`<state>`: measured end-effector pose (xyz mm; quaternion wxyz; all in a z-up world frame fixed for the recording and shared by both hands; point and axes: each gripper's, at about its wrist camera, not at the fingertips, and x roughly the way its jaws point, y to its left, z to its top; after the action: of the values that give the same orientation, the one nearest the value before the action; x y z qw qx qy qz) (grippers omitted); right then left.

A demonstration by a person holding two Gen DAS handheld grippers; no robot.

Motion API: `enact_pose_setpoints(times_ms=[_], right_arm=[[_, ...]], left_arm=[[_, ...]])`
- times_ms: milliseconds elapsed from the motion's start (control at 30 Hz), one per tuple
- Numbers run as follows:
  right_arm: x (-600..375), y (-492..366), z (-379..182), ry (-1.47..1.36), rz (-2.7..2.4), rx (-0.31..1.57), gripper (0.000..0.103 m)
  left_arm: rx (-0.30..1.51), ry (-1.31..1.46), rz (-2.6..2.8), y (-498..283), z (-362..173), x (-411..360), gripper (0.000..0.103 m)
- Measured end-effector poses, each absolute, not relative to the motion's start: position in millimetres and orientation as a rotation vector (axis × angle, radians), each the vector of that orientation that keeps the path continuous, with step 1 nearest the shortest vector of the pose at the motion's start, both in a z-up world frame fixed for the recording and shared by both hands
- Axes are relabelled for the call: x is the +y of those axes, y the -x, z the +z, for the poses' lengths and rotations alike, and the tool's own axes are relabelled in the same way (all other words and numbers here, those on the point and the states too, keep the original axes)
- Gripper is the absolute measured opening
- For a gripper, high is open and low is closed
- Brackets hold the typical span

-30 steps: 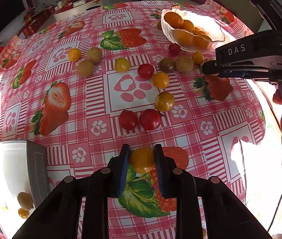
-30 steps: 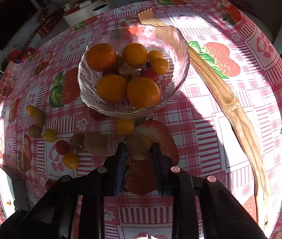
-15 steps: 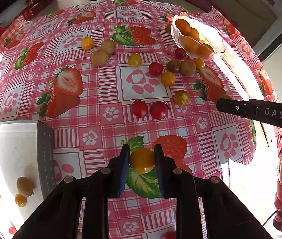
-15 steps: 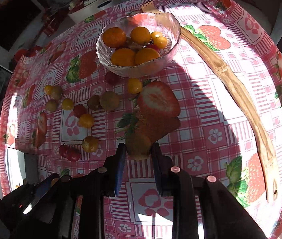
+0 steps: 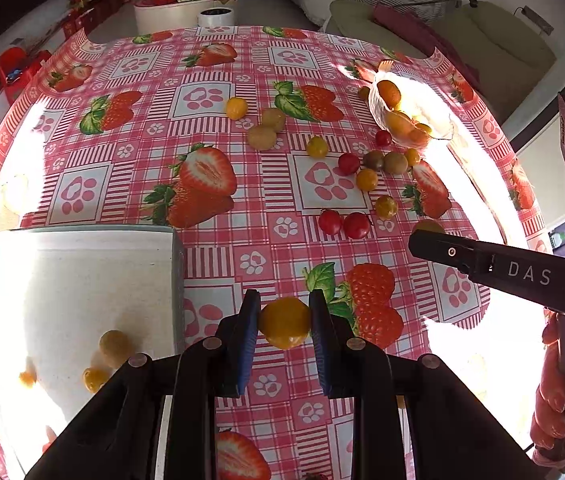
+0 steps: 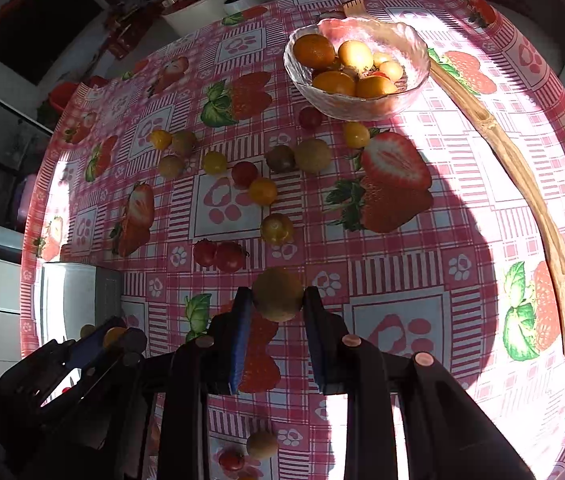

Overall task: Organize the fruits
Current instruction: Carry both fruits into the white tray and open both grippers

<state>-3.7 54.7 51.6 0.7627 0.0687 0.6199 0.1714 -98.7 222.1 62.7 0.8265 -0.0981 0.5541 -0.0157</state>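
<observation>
1. We are clamping a yellow tomato between the blue pads of our left gripper, holding it above the tablecloth, just right of the white tray.
2. We are gripping a brownish-green fruit in our right gripper, its jaws pressing on both sides of the fruit; it is hanging over the cloth nearer us than a pair of red tomatoes.
3. In the left wrist view, the right gripper is reaching in from the right, with the fruit's top just showing behind its tip.
4. The tray is holding a few small yellowish fruits near its close end.
5. Loose tomatoes and fruits are lying scattered across the middle of the cloth: a yellow one beside the red pair, an orange one and a red one touching farther back, and two brownish ones near the bowl.
6. The glass bowl is sitting at the far side, holding oranges and smaller yellow fruits.
7. A long wooden scoop is lying along the cloth's right side, its far end behind the bowl.
</observation>
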Motion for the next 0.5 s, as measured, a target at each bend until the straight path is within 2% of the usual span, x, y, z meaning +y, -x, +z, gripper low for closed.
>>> enact_pose_setpoints(times_ms=[500], right_arm=[[174,34,65,-0.022,0.55,1.362,0.029]], left_arm=[[1.172,0.287,0.14,150,59,337,0.027]])
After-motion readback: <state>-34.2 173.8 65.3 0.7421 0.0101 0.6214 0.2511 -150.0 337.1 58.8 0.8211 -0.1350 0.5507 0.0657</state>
